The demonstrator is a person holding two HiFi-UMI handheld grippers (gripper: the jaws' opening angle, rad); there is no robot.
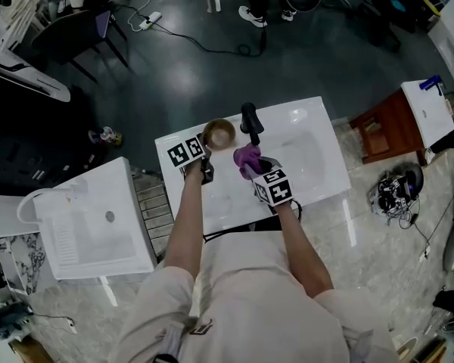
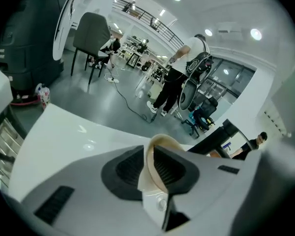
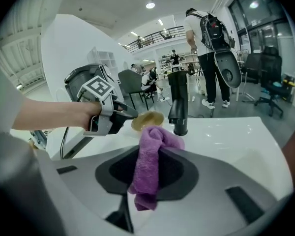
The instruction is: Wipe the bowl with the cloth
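A small tan bowl point(image 1: 219, 133) is held up over the white sink top point(image 1: 310, 161), its rim clamped in my left gripper point(image 1: 206, 156). In the left gripper view the bowl's cream rim point(image 2: 152, 168) stands edge-on between the jaws. My right gripper point(image 1: 251, 163) is shut on a purple cloth point(image 1: 247, 157), just right of the bowl. In the right gripper view the cloth point(image 3: 150, 168) hangs bunched between the jaws, with the bowl point(image 3: 147, 120) and left gripper point(image 3: 105, 117) a short way ahead, apart from the cloth.
A black faucet point(image 1: 250, 122) rises at the sink's back edge, close behind the cloth. Another white sink unit point(image 1: 98, 221) stands to the left. A brown stool point(image 1: 384, 127) and cables point(image 1: 397, 195) sit on the floor at right. A person point(image 3: 211, 48) stands beyond the sink.
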